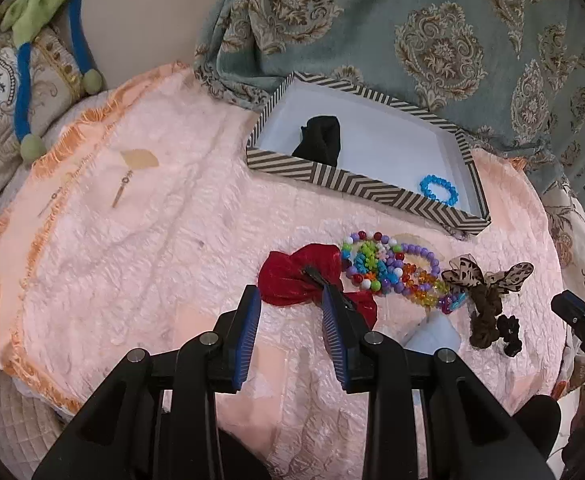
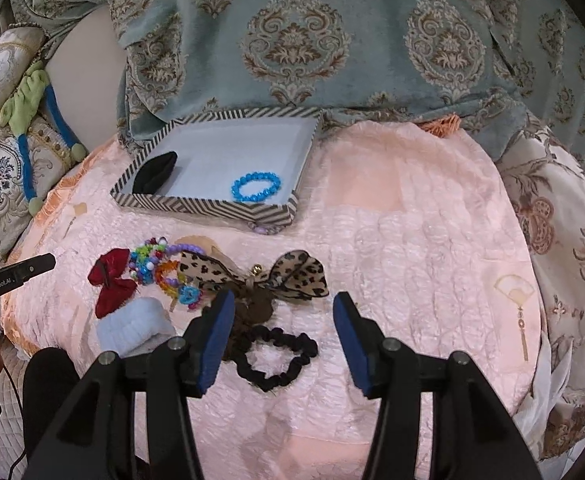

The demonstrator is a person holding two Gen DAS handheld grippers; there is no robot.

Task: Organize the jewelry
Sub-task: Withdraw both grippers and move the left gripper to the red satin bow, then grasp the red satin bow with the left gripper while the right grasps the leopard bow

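Note:
A striped box [image 1: 356, 190] [image 2: 208, 205] holds a black cloth item [image 1: 319, 140] [image 2: 154, 172] and a blue bead bracelet [image 1: 438, 190] [image 2: 256, 187]. On the pink cloth lie a red velvet bow clip [image 1: 308, 280] [image 2: 112, 280], a heap of colourful bead bracelets [image 1: 388, 268] [image 2: 160, 268], a leopard-print bow [image 1: 488, 280] [image 2: 260, 274] and a black scrunchie [image 2: 278, 354] [image 1: 508, 332]. My left gripper [image 1: 292, 300] is open and empty, just in front of the red bow. My right gripper [image 2: 284, 304] is open and empty over the scrunchie and bow.
A pale blue folded cloth [image 2: 134, 326] [image 1: 432, 334] lies near the front. A patterned teal curtain [image 2: 312, 40] hangs behind the box. A blue-and-green plush [image 1: 48, 60] lies on cushions at the left. The pink cloth [image 1: 132, 240] has fringed edges.

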